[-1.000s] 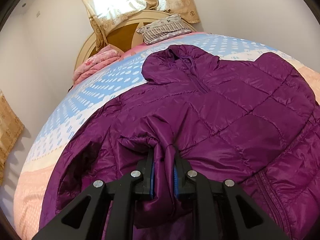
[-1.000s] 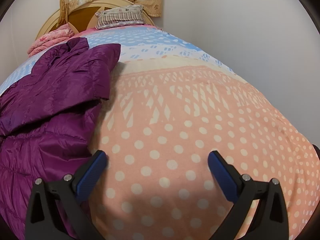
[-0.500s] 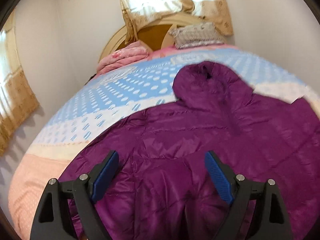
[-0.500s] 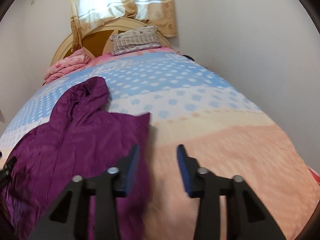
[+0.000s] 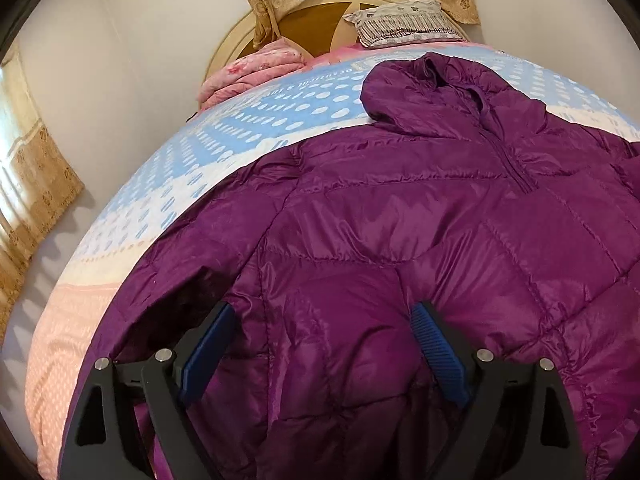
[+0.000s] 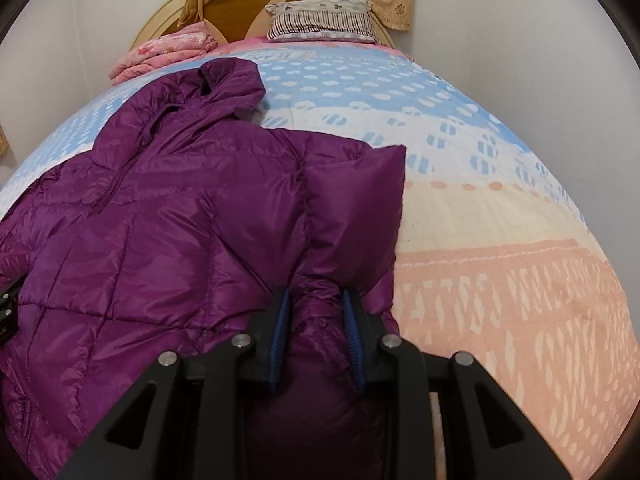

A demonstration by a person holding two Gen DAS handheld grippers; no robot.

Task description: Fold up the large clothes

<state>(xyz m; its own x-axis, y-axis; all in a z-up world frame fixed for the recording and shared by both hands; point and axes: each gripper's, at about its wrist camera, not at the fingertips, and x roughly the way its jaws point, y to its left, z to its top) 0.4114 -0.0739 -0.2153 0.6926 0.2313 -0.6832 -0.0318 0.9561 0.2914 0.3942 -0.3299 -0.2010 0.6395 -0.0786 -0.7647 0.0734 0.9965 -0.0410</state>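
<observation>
Released since the earlier frame: left gripper (image 5: 320, 344), fingers widening over the purple jacket (image 5: 400, 240) on the bed (image 6: 500, 240). Right gripper (image 6: 316, 320) is clenching the sleeve (image 6: 352, 208); it is needing a firm pinch before folding inward.

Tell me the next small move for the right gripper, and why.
Probably finish the pinch, then carry the sleeve inward over the jacket. The right gripper is closing with sleeve fabric bunched between its pads; the left gripper, opening, holds nothing.
</observation>
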